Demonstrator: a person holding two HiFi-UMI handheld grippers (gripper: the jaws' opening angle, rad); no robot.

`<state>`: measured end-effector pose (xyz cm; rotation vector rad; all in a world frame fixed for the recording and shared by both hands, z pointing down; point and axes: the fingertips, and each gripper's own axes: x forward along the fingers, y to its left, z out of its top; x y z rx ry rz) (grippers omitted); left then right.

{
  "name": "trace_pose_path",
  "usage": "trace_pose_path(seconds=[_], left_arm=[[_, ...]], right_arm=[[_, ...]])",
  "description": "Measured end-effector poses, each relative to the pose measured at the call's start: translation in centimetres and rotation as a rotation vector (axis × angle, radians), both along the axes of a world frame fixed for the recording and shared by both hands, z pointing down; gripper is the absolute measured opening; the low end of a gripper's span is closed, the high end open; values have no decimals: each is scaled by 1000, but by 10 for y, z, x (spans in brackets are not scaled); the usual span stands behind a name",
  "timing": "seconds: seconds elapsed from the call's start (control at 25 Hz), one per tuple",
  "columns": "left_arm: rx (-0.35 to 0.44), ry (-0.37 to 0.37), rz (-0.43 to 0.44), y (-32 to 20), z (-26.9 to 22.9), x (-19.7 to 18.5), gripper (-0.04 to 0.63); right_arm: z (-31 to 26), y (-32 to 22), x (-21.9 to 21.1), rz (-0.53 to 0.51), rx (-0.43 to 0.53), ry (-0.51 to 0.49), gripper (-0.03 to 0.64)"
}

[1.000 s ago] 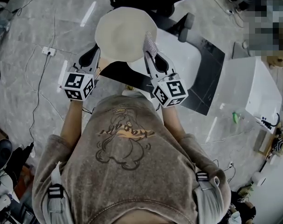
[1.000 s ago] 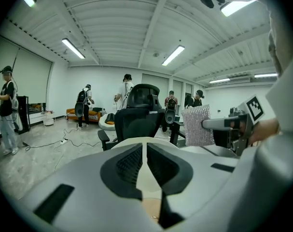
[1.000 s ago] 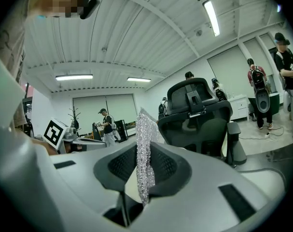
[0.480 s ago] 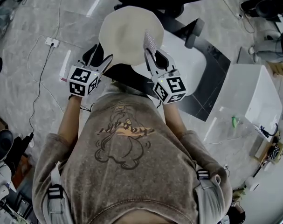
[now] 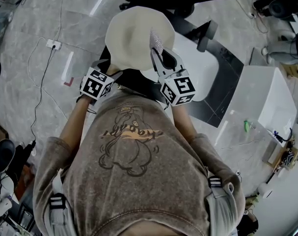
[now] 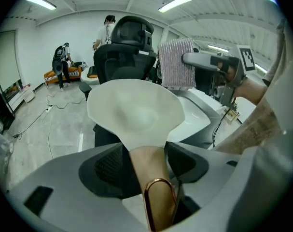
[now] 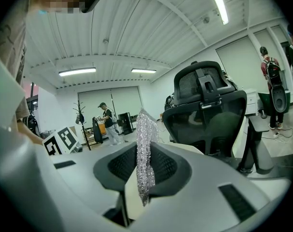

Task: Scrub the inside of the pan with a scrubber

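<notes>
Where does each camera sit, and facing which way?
Head view: on the head, steeply down; torso, left gripper, right gripper, pan.
Left gripper view: along that gripper's open jaws straddling the pan handle; shirt at right.
Right gripper view: along that gripper's jaws pinching the scrubber, toward a chair; shirt at left.
Shared: head and left gripper views show pan, scrubber.
</notes>
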<state>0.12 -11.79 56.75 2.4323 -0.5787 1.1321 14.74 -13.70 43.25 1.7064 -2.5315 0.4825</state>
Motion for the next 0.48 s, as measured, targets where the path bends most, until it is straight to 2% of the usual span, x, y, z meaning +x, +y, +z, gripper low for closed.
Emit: trace_pose_path(seconds=[0.16, 0.24, 0.32, 0.48], left_arm=[[-59, -60, 26, 6, 18, -1, 304], [-80, -67, 22, 7, 20, 0, 274], [-102, -73, 19, 8, 20, 0, 271], [-130, -89, 24, 9, 20, 0, 268]], right_arm=[[6, -4, 0, -4, -14, 5, 81], [8, -7, 0, -9, -18, 9, 81], [11, -9, 1, -18, -27, 15, 81], [25, -14, -8, -95, -67, 58, 81]])
